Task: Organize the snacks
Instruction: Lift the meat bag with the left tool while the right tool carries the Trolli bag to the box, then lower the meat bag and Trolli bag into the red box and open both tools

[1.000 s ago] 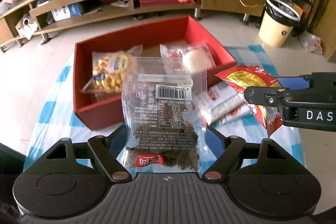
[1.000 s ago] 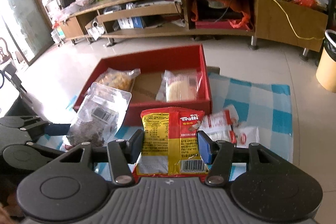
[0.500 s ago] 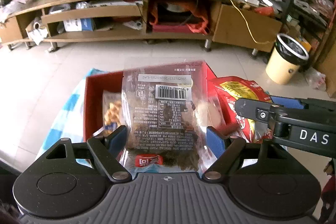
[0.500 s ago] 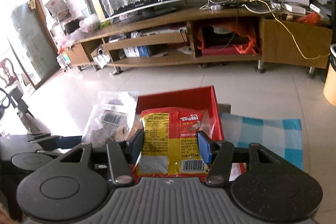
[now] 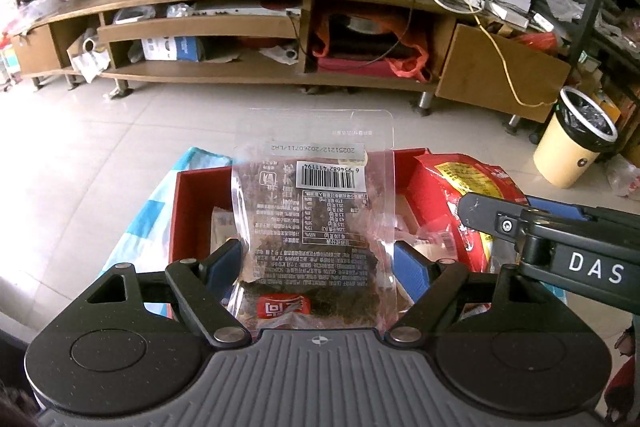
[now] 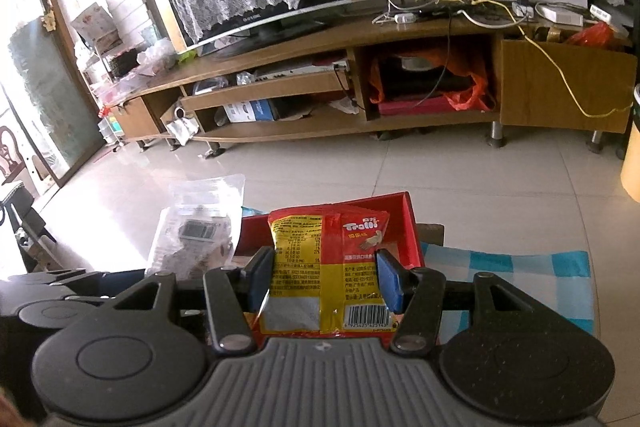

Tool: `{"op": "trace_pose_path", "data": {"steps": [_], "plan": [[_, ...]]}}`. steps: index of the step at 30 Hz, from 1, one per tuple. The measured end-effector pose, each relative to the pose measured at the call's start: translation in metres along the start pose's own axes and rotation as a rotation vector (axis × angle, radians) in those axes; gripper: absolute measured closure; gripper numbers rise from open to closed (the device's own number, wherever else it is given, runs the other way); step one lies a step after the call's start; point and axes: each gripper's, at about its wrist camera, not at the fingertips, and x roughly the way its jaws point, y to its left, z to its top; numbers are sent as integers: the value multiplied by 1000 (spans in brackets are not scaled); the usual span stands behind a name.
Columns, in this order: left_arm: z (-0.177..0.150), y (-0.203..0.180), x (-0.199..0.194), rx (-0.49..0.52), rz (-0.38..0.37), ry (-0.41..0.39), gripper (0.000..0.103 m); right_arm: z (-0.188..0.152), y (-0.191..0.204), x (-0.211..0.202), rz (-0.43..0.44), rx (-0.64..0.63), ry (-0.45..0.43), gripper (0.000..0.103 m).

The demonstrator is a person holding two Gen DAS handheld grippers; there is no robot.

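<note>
Clear snack pouch (image 5: 316,211) clamped in left gripper (image 5: 318,265), red-yellow Trolli bag (image 6: 332,267) in right gripper (image 6: 326,277)

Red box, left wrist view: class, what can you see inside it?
Inside the red box, only a pale packet shows; the held clear packet covers the rest.

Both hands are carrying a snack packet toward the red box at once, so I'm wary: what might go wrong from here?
The two claws are close: the right claw crosses just beside the clear packet, so they may bump over the red box. The left claw grips that limp packet only at its bottom, so it may flop. The yellow Trolli packet bulges between the pads.
</note>
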Motion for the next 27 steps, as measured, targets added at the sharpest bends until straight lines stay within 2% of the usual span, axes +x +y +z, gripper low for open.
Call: {"op": "trace_pose_path", "data": {"steps": [15,27], "plan": [[0,5,42,9,69,68,18,-1,-9,55,-49,-21,91,49],[-5,6,56,23,106,108,15,-9,-13,78,-75,-40,143,48]]}}
